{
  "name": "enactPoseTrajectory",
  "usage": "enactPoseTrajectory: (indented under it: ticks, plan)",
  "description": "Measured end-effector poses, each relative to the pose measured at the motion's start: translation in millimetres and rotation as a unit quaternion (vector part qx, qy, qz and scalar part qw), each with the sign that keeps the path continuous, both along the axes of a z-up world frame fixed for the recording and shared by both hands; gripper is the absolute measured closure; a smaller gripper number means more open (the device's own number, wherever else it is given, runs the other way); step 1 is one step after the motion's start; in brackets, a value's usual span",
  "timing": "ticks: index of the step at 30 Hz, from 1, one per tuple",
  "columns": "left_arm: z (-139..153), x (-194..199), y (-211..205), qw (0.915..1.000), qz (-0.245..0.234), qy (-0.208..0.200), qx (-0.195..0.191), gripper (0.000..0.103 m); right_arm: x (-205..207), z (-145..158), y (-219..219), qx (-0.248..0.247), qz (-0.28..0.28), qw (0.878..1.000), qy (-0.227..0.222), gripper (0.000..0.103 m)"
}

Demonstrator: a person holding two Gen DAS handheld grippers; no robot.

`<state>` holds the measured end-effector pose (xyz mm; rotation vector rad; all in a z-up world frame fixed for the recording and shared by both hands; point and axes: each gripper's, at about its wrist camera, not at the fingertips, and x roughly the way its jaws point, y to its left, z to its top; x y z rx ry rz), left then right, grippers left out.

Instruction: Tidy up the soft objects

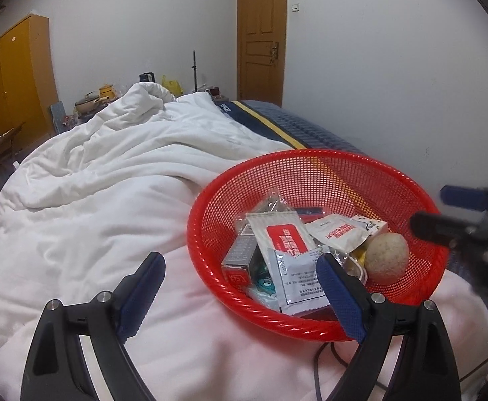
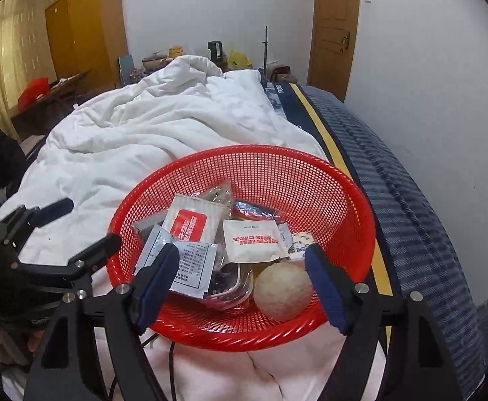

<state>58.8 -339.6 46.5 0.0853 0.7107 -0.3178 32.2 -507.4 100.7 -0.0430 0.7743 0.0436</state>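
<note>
Both grippers stand spread and empty. The right gripper (image 2: 242, 287) frames a pale ball (image 2: 283, 291) in the red basket (image 2: 344, 207); the left gripper (image 1: 240, 287) straddles its near-left rim.

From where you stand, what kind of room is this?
Most likely a bedroom: a bed with a rumpled white duvet, a yellow wardrobe against the wall, and a wooden door.

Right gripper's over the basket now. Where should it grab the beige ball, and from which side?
Grip the beige ball across its widest middle, coming from above on the near side. It is round, so any axis works; the red basket wall is close behind it on the right gripper side, packets crowd its left.
</note>
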Motion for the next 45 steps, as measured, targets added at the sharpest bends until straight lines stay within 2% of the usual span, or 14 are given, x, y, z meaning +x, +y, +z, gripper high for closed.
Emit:
enactPoseTrajectory:
  ticks: [4, 9, 18, 33, 45]
  plan:
    - [-3.7, 2.6, -1.1, 0.9998, 0.011, 0.014, 0.0, 0.008, -4.5, 7.0, -2.5, -0.002, -0.009, 1.0, -0.011, 0.023]
    - [-7.8, 2.8, -4.5, 0.9996, 0.001, 0.029, 0.005, 0.008, -1.6, 2.2, 2.5, -0.022, -0.006, 1.0, -0.006, 0.023]
    - [-15.8, 5.6, -6.6, 0.9985, -0.015, 0.053, 0.0, 0.008, 5.1, -6.0, 3.6, -0.028, -0.007, 1.0, 0.005, 0.022]
    - [-12.1, 2.8, -5.0, 0.9994, -0.003, 0.033, 0.009, 0.007, 8.2, -9.9, 1.1, -0.028, -0.008, 1.0, 0.006, 0.022]
    - [-12.8, -0.3, -8.0, 0.9991, -0.01, 0.032, 0.024, 0.007, 8.5, -13.6, 7.1, -0.032, -0.002, 0.999, 0.01, 0.022]
